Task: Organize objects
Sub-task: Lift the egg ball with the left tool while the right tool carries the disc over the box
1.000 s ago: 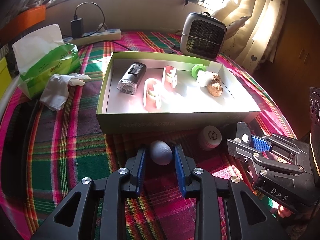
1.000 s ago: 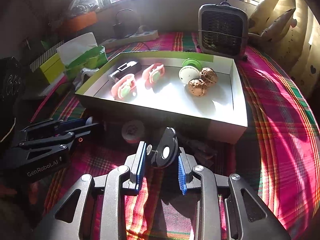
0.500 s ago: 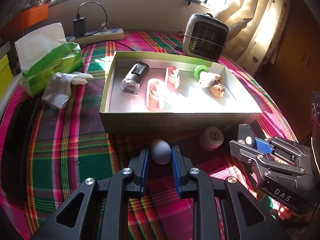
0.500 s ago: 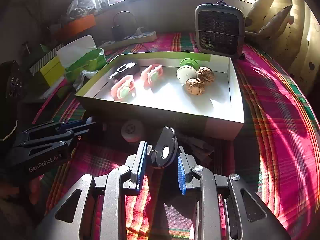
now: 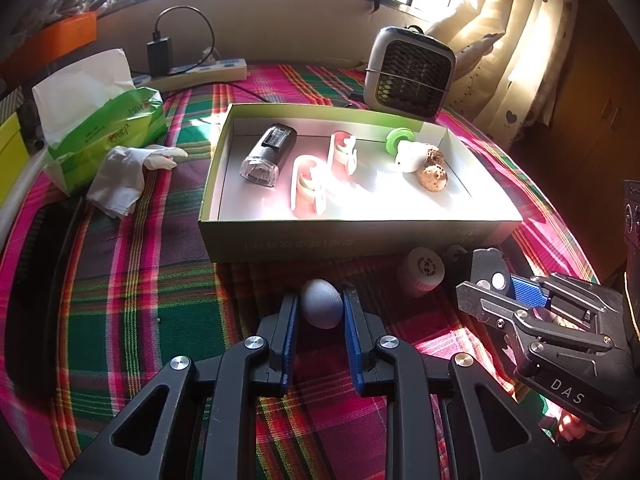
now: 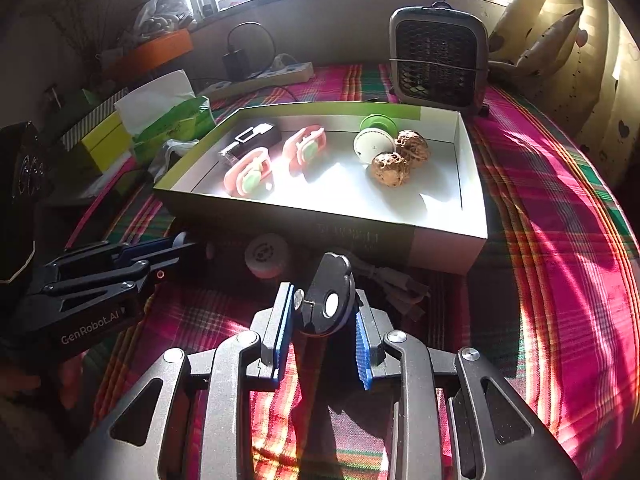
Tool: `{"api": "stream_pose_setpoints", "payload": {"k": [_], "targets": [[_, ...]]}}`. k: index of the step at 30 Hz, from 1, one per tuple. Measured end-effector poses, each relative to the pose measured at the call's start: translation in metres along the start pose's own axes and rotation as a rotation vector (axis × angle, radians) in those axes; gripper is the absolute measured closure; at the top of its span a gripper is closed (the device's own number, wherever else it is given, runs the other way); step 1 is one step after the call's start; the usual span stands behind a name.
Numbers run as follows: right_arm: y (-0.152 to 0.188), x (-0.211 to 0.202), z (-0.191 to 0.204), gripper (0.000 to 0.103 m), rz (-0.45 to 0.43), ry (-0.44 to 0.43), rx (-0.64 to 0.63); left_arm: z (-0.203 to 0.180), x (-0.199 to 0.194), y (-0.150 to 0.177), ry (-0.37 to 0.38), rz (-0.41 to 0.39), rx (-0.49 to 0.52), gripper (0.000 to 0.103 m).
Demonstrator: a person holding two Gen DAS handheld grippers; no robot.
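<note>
My left gripper (image 5: 320, 310) is shut on a grey egg-shaped ball (image 5: 321, 303), held just in front of the green-rimmed cardboard box (image 5: 348, 240). My right gripper (image 6: 322, 312) is shut on a black car key fob (image 6: 329, 298), also in front of the box (image 6: 440, 246). The box holds a black razor (image 5: 269, 155), two pink clips (image 5: 308, 186), a green-and-white reel (image 5: 404, 146) and two walnuts (image 6: 400, 160). A small white round cap (image 5: 421, 271) lies on the plaid cloth between the grippers; it also shows in the right wrist view (image 6: 267, 254).
A grey mini fan (image 5: 408, 74) stands behind the box. A green tissue pack (image 5: 100, 128) and crumpled tissue (image 5: 124, 176) lie to the left. A power strip with charger (image 5: 192, 72) is at the back. A cable bundle (image 6: 396, 284) lies by the box.
The left gripper's fingers have closed in on the grey ball. Both grippers have drawn back slightly from the box, the right still holding the key fob.
</note>
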State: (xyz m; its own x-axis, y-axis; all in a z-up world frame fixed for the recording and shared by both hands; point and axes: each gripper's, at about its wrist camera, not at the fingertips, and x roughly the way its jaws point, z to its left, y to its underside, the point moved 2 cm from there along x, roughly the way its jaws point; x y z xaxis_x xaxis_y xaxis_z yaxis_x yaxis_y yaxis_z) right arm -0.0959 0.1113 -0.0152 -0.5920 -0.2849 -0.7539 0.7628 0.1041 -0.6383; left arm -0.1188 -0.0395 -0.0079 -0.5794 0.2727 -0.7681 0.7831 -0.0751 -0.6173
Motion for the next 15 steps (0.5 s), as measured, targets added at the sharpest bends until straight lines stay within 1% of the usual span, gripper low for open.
{"api": "stream_pose_setpoints", "payload": {"k": [9, 15], "targets": [[0.0010, -0.0027, 0.0003, 0.075, -0.008, -0.006, 0.000, -0.0006, -0.0016, 0.0015, -0.007, -0.001, 0.001, 0.084], [0.0011, -0.0075, 0.0007, 0.075, -0.025, -0.013, 0.000, -0.0001, -0.0078, 0.0000, -0.015, -0.016, 0.006, 0.084]]}}
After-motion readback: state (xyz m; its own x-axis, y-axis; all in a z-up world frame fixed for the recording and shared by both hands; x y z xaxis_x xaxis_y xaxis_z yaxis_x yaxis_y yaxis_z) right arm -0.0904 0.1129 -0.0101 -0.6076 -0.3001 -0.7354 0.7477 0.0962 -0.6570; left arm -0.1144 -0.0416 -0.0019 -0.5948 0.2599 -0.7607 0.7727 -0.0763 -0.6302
